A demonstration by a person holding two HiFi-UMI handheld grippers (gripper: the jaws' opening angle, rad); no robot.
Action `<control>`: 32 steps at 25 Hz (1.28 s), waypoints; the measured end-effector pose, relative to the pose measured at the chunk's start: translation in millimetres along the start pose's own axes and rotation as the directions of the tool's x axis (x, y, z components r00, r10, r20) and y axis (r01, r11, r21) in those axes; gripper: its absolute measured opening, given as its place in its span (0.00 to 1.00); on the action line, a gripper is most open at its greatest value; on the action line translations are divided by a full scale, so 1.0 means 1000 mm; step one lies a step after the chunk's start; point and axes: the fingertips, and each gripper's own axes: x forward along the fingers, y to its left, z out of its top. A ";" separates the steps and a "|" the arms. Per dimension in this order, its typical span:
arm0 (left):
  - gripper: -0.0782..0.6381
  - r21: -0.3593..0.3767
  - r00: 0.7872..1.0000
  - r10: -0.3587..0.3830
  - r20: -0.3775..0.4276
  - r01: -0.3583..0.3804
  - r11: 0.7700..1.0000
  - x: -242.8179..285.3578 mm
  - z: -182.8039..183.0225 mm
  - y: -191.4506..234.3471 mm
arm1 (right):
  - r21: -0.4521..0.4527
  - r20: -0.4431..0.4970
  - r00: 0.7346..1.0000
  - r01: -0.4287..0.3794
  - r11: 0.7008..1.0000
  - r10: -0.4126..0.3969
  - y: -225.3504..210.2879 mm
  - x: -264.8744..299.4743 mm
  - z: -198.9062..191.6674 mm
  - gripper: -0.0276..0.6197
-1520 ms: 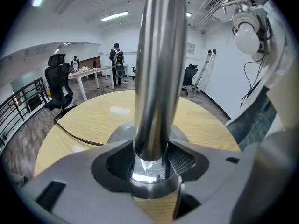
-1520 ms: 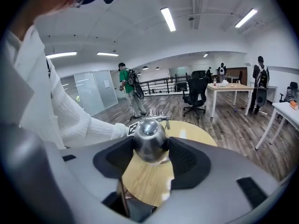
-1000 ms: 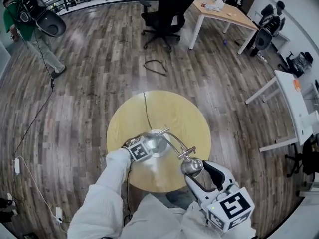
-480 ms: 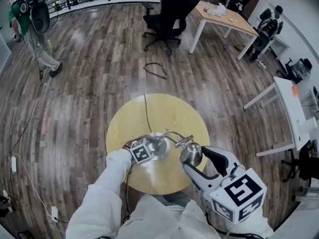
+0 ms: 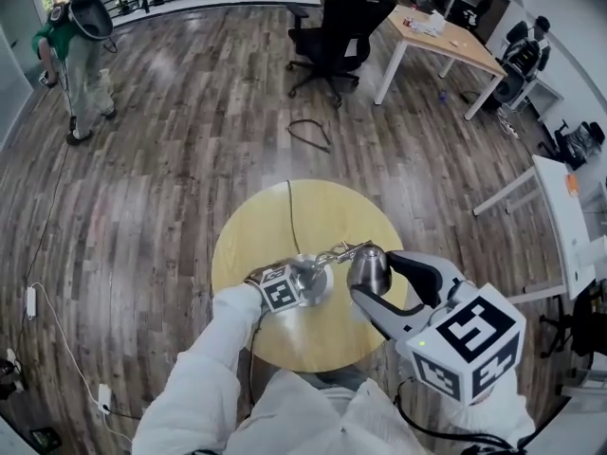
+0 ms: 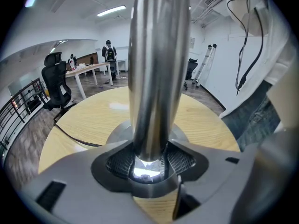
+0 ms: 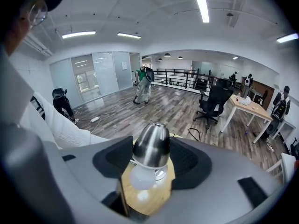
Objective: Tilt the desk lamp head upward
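A silver desk lamp stands on a round yellow table (image 5: 313, 211). Its round base (image 5: 321, 287) sits near the table's middle, and a jointed arm (image 5: 343, 250) leads to the metal lamp head (image 5: 370, 268). My left gripper (image 5: 303, 276) is shut on the upright steel post (image 6: 156, 78), with both pads pressed against it just above the base (image 6: 117, 132). My right gripper (image 5: 373, 278) is shut on the lamp head (image 7: 151, 146). The white bulb (image 7: 141, 178) pokes out toward the camera between the jaws.
The lamp's black cord (image 5: 292, 216) runs across the table to the floor, where a cable loop (image 5: 308, 133) lies. A black office chair (image 5: 341, 36) and a wooden desk (image 5: 446, 36) stand behind. A person in green (image 5: 76, 55) is far left, a white desk (image 5: 569, 216) at right.
My right gripper has lifted the lamp head up and back toward the post, folding the arm. The left gripper has stayed on the post.
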 end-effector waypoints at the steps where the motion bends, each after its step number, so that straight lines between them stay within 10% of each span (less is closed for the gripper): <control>1: 0.42 0.002 1.000 -0.002 -0.004 0.002 1.000 0.000 -0.001 0.000 | 0.000 0.005 1.000 -0.008 1.000 0.008 0.001 0.000 0.000 0.43; 7: 0.45 0.003 1.000 0.029 0.011 -0.029 1.000 -0.002 0.000 0.003 | 0.038 0.105 0.991 -0.093 0.995 0.088 0.000 -0.003 -0.004 0.43; 16: 0.51 -0.339 0.968 0.170 0.186 -0.099 0.936 -0.063 -0.004 -0.002 | 0.259 0.369 0.922 -0.220 0.941 0.114 -0.033 -0.043 -0.023 0.42; 19: 0.50 -0.464 0.910 0.287 0.299 -0.125 0.877 -0.099 -0.003 -0.008 | 0.396 0.496 0.864 -0.133 0.909 -0.089 -0.080 -0.068 -0.038 0.42; 23: 0.20 -0.607 0.754 0.513 0.410 -0.194 0.771 -0.159 0.009 -0.022 | 0.547 0.472 0.784 0.097 0.831 -0.403 -0.138 -0.066 -0.115 0.35; 25: 0.11 -0.652 0.686 0.579 0.440 -0.199 0.732 -0.179 0.020 -0.040 | 0.544 0.377 0.806 0.207 0.813 -0.457 -0.139 -0.034 -0.169 0.08; 27: 0.11 -0.682 0.647 0.607 0.461 -0.179 0.709 -0.186 0.032 -0.063 | 0.512 0.299 0.860 0.222 0.830 -0.414 -0.117 0.009 -0.213 0.08; 32: 0.11 -0.757 0.670 0.614 0.418 -0.116 0.642 -0.160 0.045 -0.118 | 0.463 0.177 0.960 0.112 0.879 -0.216 -0.045 0.100 -0.272 0.06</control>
